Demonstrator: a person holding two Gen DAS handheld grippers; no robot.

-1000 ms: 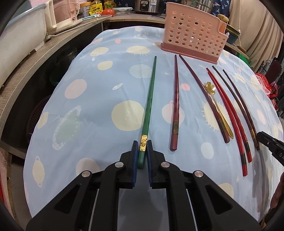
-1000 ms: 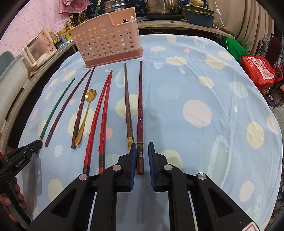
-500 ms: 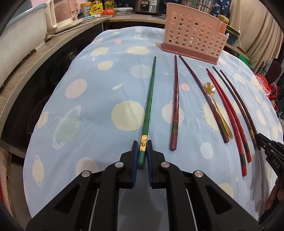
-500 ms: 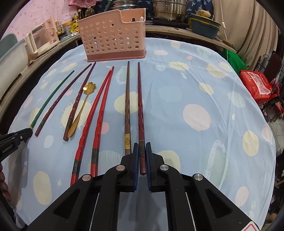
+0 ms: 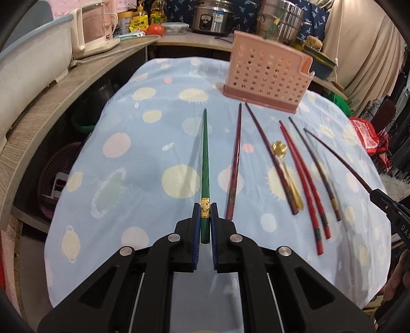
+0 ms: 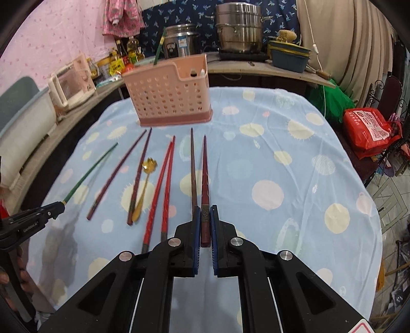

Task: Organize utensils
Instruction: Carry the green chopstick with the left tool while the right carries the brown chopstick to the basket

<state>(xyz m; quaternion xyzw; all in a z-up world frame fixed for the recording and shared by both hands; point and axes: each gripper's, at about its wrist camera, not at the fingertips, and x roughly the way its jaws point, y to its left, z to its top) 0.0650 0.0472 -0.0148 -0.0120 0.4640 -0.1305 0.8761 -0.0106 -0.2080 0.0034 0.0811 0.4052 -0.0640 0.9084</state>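
On the blue dotted tablecloth (image 6: 294, 164), right half: bare cloth from the chopstick row out to the rounded table edge. Left half, in the left wrist view: bare cloth between the green chopstick (image 5: 205, 164) and the left edge, with a wooden counter (image 5: 51, 102) beyond a dark gap.

Far end: one pink perforated utensil basket (image 6: 171, 102), upright, just beyond the chopstick tips. Behind it, a counter with steel pots (image 6: 238, 28), a rice cooker (image 5: 212, 16) and bottles. A red bag (image 6: 369, 130) sits off the right edge.

Left gripper (image 5: 205, 217): clenched on the butt end of the green chopstick, tip pointing toward the basket; one shadow beside it on the cloth.

Right gripper (image 6: 205, 220): clenched on a dark red chopstick (image 6: 205, 184), which stands clear of the cloth in the left wrist view.

Lying on the cloth, counted:
- two maroon chopsticks (image 5: 234, 166), splayed
- two bright red chopsticks (image 5: 302, 176), touching
- one brown chopstick (image 5: 317, 171)
- one gold flower-headed spoon (image 5: 280, 149), against a maroon chopstick
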